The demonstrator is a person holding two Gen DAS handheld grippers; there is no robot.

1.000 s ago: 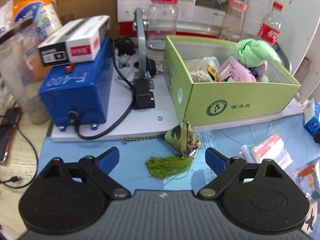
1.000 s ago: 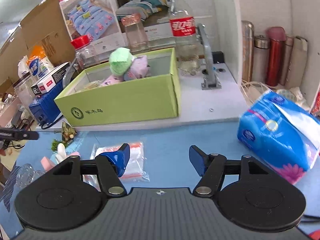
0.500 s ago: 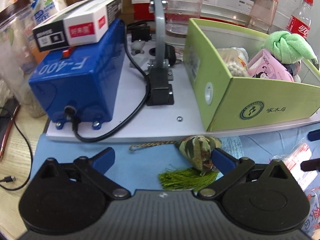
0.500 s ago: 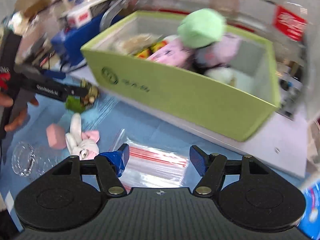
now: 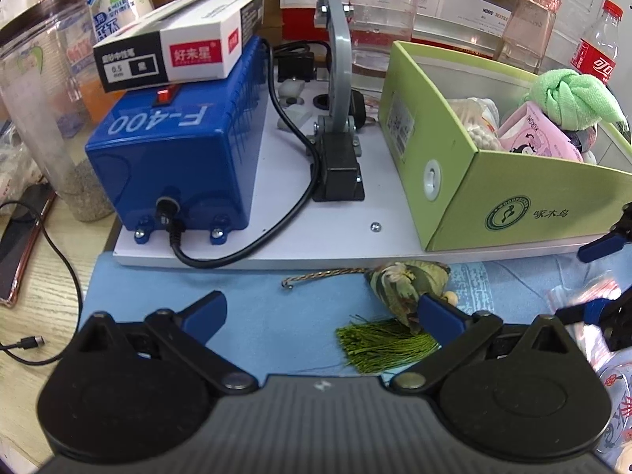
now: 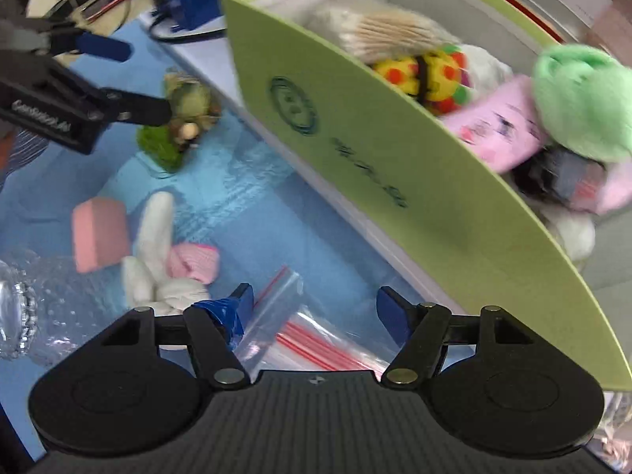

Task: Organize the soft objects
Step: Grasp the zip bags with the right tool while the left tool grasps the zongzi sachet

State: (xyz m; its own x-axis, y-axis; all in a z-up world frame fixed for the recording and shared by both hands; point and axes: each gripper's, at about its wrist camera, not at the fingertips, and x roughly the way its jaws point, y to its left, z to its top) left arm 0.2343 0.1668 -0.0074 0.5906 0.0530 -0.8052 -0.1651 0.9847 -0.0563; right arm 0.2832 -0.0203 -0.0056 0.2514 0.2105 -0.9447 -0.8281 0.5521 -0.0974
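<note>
1. The blue machine (image 5: 177, 158) reads "F-400"; the red-labelled bottle (image 5: 598, 55) stands behind the green box (image 5: 513, 205).
2. Since a second ago the left gripper (image 5: 320, 312) has spread fully, its right finger now beside the camouflage sachet (image 5: 399, 280) at the blue mat's (image 5: 245, 296) far edge.
3. The right gripper (image 6: 312, 308), jaws apart and just opening further, tilts steeply over the zip bags (image 6: 300, 328), gripping nothing.

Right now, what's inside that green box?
The green box holds a green towel, pink pouch, spotted yellow toy and cotton swabs; deeper items are covered.

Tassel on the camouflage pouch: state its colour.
Green; the tassel shows best in the left wrist view.
</note>
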